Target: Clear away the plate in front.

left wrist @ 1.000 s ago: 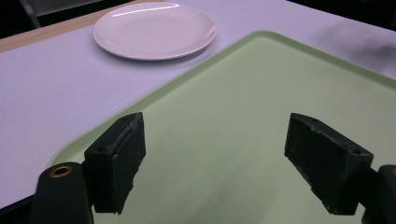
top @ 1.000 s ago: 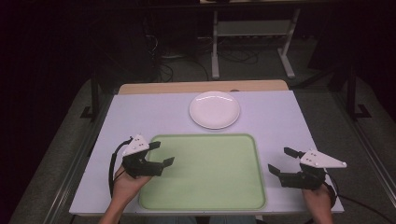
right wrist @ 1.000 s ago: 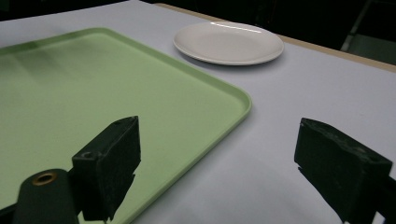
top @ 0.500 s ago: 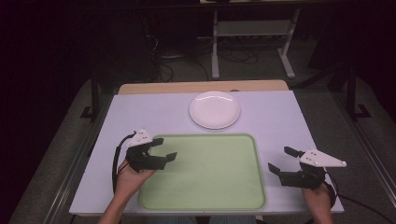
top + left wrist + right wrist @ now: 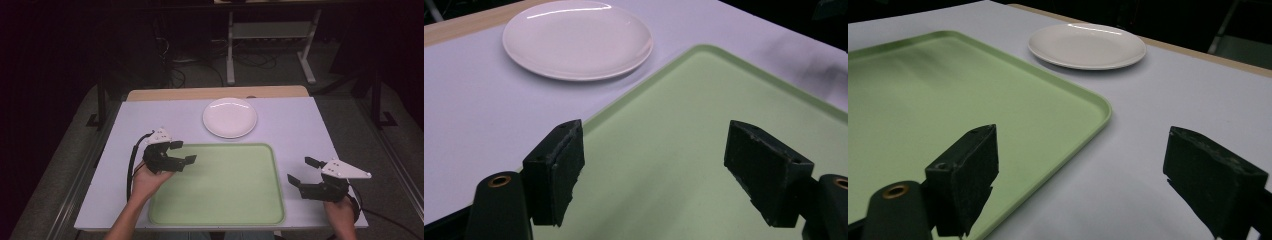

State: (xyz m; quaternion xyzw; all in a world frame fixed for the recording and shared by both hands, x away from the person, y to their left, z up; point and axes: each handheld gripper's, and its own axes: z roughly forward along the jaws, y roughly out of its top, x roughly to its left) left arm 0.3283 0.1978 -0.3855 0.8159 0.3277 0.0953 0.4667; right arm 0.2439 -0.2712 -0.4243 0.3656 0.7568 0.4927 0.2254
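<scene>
My left gripper [image 5: 181,152] was spread wide with nothing between its jaws, held over the near-left corner region of the green tray [image 5: 225,200]. Looking along its jaws, I saw the tray's rim [image 5: 684,55] running ahead of them and the white plate [image 5: 576,37] beyond that rim, resting on the pale table [image 5: 469,100] and well apart from the jaws.

My right gripper [image 5: 304,170] was also spread and empty, held off the tray's right edge above the bare table [image 5: 300,125]. From it, the tray's rounded far corner [image 5: 1100,107] lay ahead and to the left of the jaws, and the plate [image 5: 1087,45] sat farther off, beyond that corner. The plate [image 5: 229,117] lay just past the tray's far edge, not touching it.
</scene>
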